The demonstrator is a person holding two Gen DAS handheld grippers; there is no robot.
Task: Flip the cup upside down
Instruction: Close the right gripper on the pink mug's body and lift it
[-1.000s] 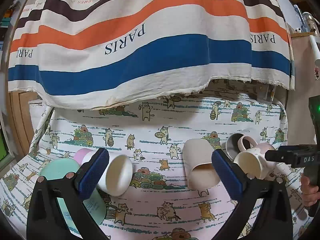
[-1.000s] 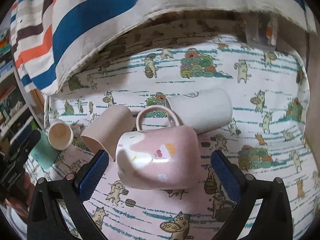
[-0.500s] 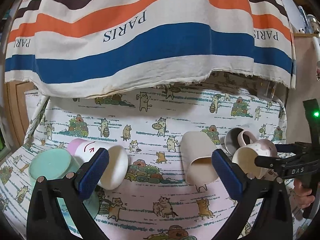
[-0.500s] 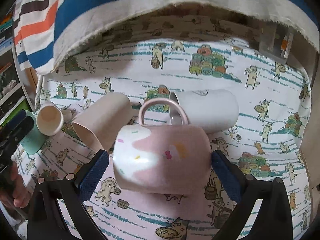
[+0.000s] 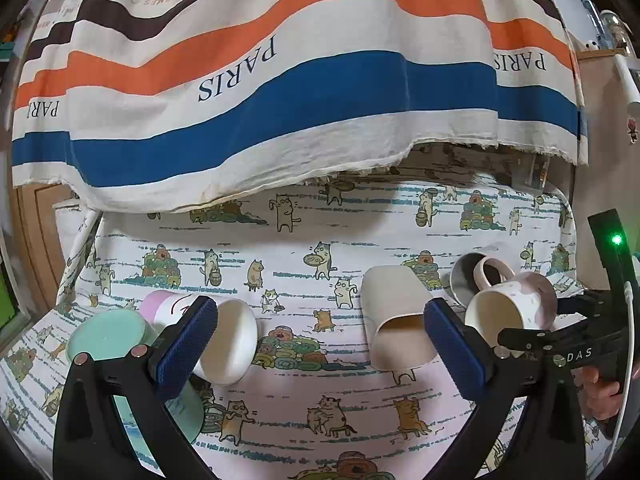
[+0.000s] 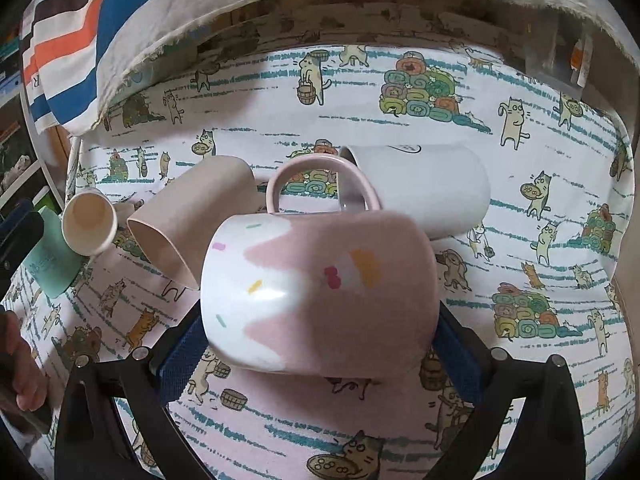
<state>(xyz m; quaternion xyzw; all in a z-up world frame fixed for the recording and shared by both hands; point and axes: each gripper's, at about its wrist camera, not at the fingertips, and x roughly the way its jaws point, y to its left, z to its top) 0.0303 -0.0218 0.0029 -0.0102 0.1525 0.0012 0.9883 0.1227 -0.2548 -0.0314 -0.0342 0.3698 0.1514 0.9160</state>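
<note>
My right gripper (image 6: 320, 344) is shut on a pink and white sprinkle mug (image 6: 320, 292) and holds it on its side above the cat-print cloth, mouth to the left, handle pointing away from me. The mug (image 5: 512, 308) also shows at the right of the left wrist view, lifted, with the right gripper (image 5: 560, 344) around it. My left gripper (image 5: 316, 344) is open and empty above the cloth, between a white and pink cup (image 5: 212, 336) and a beige tumbler (image 5: 396, 320), both lying on their sides.
A white mug (image 6: 424, 192) lies on its side behind the held mug, and the beige tumbler (image 6: 188, 220) lies to the left. A mint green cup (image 5: 108, 336) sits at the far left. A striped PARIS cloth (image 5: 280, 80) hangs over the back.
The right gripper has closed on the sprinkle mug and lifted it off the cloth, closer to the camera. The left gripper has drifted slightly and stayed open.
</note>
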